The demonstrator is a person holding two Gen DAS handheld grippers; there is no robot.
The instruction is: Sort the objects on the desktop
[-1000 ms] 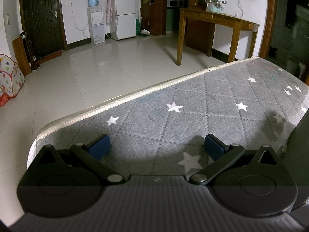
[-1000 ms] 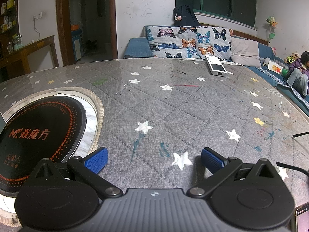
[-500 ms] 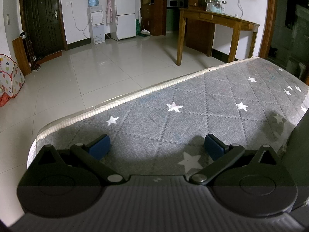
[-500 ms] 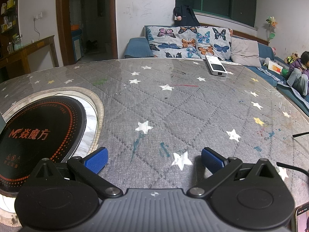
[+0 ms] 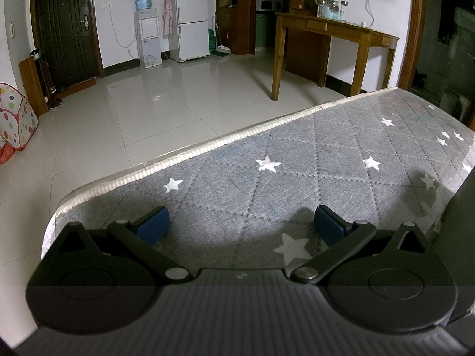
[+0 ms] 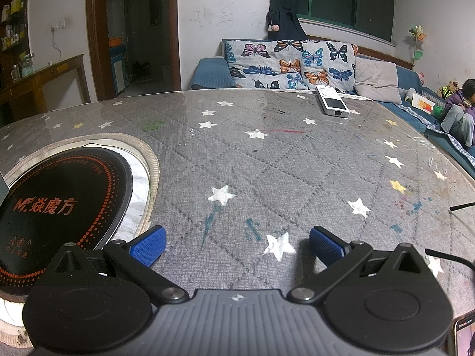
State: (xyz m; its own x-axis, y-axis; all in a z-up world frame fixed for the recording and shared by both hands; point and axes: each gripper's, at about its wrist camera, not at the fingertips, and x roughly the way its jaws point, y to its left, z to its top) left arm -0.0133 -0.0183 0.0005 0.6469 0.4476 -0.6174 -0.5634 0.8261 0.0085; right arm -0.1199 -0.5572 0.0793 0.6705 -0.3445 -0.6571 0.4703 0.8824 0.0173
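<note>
My left gripper (image 5: 242,225) hovers open just above the grey star-patterned table cover (image 5: 326,148), near the table's left edge, with nothing between its blue pads. My right gripper (image 6: 237,244) is also open and empty, low over the same cover (image 6: 267,154). A white rectangular device (image 6: 332,101) lies at the far edge of the table, well ahead of the right gripper and slightly to its right. A phone (image 6: 464,338) with a lit screen shows at the bottom right corner of the right wrist view. Thin black cables (image 6: 461,207) lie at the right edge.
A round black induction cooktop (image 6: 59,207) is set into the table left of the right gripper. A dark upright object (image 5: 463,222) stands at the right of the left wrist view. Beyond the table are tiled floor (image 5: 178,103), a wooden side table (image 5: 335,29), a sofa (image 6: 297,62) and a seated person (image 6: 460,109).
</note>
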